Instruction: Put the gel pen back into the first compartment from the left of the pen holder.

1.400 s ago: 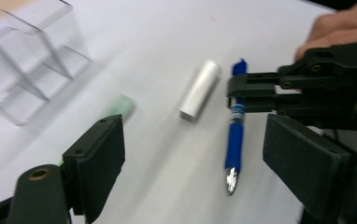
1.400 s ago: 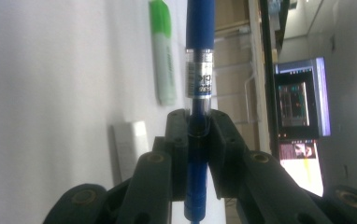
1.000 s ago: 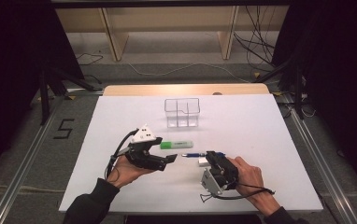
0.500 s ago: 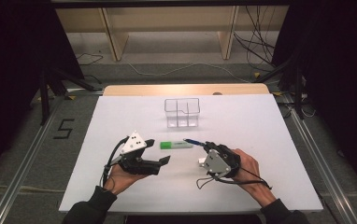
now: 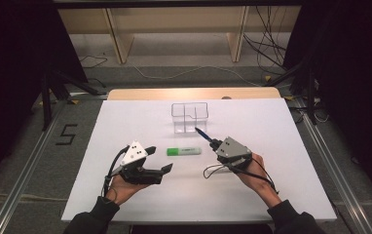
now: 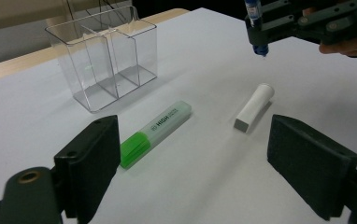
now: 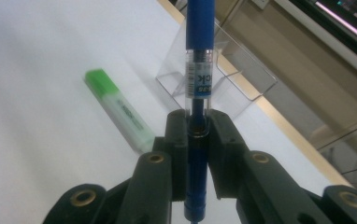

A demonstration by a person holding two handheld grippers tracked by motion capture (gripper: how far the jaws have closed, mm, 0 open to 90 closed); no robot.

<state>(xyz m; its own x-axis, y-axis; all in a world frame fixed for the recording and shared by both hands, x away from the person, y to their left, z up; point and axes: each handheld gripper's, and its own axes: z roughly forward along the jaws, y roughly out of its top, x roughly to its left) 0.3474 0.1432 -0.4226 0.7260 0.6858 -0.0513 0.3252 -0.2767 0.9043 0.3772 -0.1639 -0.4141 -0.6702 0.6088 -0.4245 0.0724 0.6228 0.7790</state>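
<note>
The right gripper [image 7: 196, 128] holds the blue pen [image 7: 199, 51] near its lower end, just right of centre in the high view, before the clear box [image 5: 190, 117]; it seems light, stiff and smooth, so it may slip, while the left gripper [image 6: 214, 154] stands wide.

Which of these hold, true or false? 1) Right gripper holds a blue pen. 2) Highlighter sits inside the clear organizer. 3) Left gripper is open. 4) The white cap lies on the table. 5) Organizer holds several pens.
1) True: the right gripper is shut on the pen.
2) False: the highlighter lies on the table, in front of the organizer.
3) True: the left gripper is open, nothing between its fingers.
4) True: the cap lies flat.
5) False: it is empty.
</note>
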